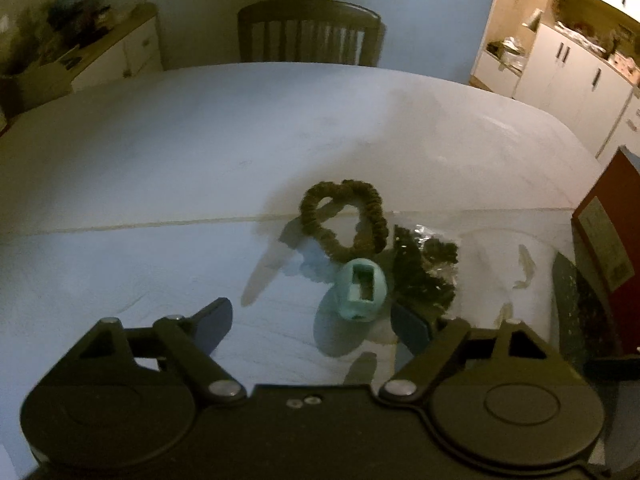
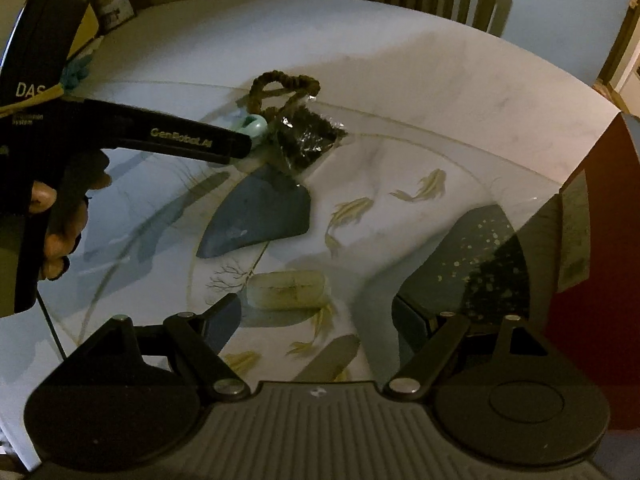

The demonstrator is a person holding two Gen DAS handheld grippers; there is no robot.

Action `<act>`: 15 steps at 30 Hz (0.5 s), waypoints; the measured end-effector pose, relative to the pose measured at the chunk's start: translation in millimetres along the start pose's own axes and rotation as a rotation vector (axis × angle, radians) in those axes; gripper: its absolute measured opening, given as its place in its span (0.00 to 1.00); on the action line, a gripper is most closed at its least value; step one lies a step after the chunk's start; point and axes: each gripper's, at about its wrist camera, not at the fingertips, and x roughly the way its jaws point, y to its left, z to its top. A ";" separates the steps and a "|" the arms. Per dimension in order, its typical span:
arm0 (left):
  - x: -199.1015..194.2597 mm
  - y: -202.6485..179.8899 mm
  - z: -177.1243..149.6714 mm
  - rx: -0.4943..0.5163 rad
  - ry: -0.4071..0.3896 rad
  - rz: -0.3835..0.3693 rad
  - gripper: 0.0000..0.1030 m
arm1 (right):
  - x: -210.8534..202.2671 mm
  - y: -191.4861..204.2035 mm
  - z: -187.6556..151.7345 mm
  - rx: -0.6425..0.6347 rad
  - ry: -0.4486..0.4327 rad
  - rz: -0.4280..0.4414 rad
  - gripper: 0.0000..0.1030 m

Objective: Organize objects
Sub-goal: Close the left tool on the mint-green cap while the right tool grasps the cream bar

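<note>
Teal holder (image 1: pixel 361 295) on my table (image 1: pixel 200 152), just ahead of my left gripper (image 1: pixel 316 326), nearer its right finger, fingers spread and empty, brown scrunchie (image 1: pixel 346 220) beyond, right gripper (image 2: pixel 320 320) fingers released, well back.

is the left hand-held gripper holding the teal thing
No, the left hand-held gripper is open, and the small teal plastic piece lies on the table between its fingers.
</note>
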 end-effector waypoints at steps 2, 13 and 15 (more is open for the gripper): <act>2.6 -3.0 0.2 0.015 -0.004 -0.001 0.81 | 2.6 1.8 -0.2 -0.007 0.002 0.000 0.80; 8.8 -12.9 0.0 0.088 -0.028 -0.032 0.58 | 14.1 12.2 -1.8 -0.046 0.019 -0.016 0.70; 7.5 -15.0 -0.1 0.101 -0.035 -0.042 0.51 | 15.6 13.8 -2.2 -0.052 0.022 -0.015 0.64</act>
